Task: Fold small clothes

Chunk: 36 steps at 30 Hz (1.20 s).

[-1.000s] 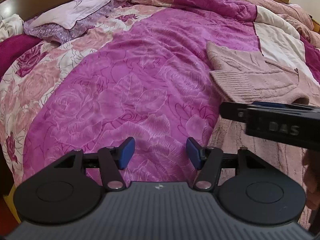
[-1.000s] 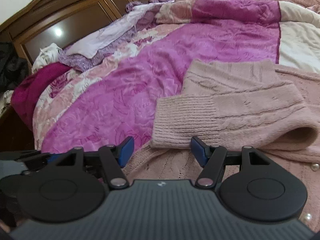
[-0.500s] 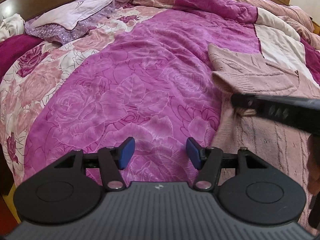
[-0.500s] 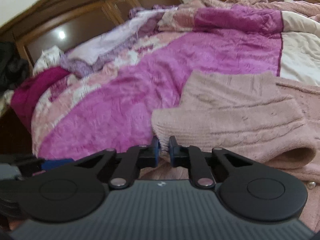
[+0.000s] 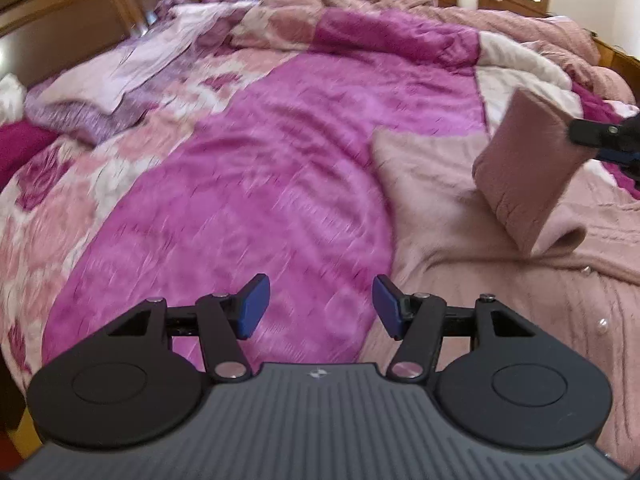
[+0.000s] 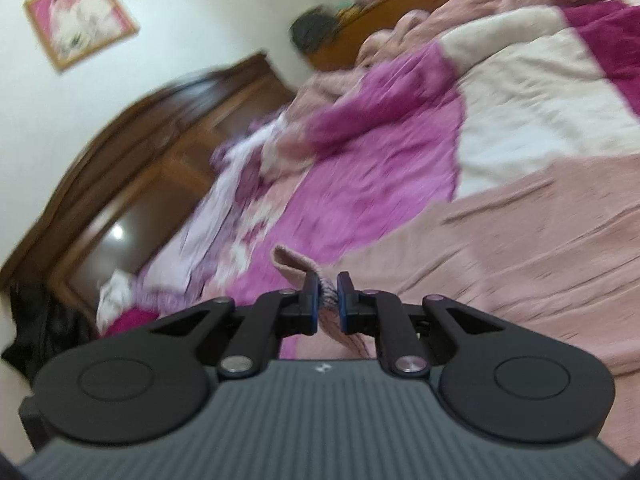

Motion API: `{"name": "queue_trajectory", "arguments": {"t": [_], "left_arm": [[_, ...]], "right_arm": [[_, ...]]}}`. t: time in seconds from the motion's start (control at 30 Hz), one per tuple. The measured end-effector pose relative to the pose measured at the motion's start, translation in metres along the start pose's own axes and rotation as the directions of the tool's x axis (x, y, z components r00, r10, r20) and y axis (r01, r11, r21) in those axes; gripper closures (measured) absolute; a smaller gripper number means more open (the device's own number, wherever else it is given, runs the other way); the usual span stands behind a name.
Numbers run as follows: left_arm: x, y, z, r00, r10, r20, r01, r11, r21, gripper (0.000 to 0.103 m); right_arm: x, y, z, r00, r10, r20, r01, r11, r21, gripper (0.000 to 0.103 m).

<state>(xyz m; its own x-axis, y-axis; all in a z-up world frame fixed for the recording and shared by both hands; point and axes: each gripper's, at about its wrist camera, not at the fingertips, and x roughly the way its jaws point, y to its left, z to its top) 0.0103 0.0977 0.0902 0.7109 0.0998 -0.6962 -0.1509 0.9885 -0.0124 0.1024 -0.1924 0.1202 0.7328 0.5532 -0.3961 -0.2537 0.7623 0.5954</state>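
Pink knit is what this one's all about: a small dusty-pink sweater (image 5: 460, 200) lies spread near the right edge of the bed (image 5: 248, 184), on a magenta rose-print quilt. The right gripper (image 6: 328, 300) is clamped on the sleeve cuff (image 6: 294, 266), pads pinched tight with the ribbed knit squeezed between them. From the left wrist view the sleeve (image 5: 524, 168) hangs lifted off the sweater's body, its held end up by the right gripper (image 5: 600, 138) and its other end running down to the fold where it meets the body.

The left gripper (image 5: 318, 308) has its blue pads apart with nothing between them, hovering over bare quilt just beside the sweater's near left edge.

The relation that matters: the sleeve's long axis runs from the raised cuff at the right down toward the middle of the sweater, so the body lies below and to the left of the right claw. That makes the right hand the one to finish this fold, probably by carrying the cuff across and laying it flat on the body. The left hand is nearer the hem side and could pin the body, if needed. Both views are motion-blurred, so the knit detail is hard to read.
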Motion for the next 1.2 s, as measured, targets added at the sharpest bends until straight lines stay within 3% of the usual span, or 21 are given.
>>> {"name": "queue_trajectory", "arguments": {"t": [0.3,0.53,0.73,0.87,0.97,1.2], "left_arm": [[0.02,-0.035,0.047,0.994,-0.086,0.068,0.083,0.996,0.046,0.038],[0.059,-0.063,0.061,0.993,-0.103,0.052,0.099,0.992,0.08,0.038],[0.093,-0.082,0.053,0.996,-0.092,0.002,0.09,0.986,0.142,0.038],[0.109,-0.087,0.047,0.997,-0.07,-0.015,0.072,0.98,0.186,0.038],[0.112,-0.086,0.047,0.997,-0.076,-0.016,0.077,0.98,0.181,0.038],[0.103,-0.081,0.046,0.996,-0.094,-0.009,0.094,0.981,0.172,0.038]], "right_arm": [[-0.059,-0.069,0.029,0.978,-0.144,0.153,0.127,0.985,0.115,0.091],[-0.093,-0.127,0.034,0.925,-0.312,0.219,0.288,0.948,0.134,0.091],[-0.098,-0.174,0.019,0.881,-0.447,0.152,0.434,0.894,0.114,0.091],[-0.089,-0.198,0.009,0.868,-0.491,0.071,0.479,0.867,0.138,0.089],[-0.09,-0.203,0.002,0.846,-0.53,0.063,0.516,0.842,0.155,0.088],[-0.099,-0.183,0.002,0.837,-0.541,0.086,0.531,0.839,0.117,0.086]]}}
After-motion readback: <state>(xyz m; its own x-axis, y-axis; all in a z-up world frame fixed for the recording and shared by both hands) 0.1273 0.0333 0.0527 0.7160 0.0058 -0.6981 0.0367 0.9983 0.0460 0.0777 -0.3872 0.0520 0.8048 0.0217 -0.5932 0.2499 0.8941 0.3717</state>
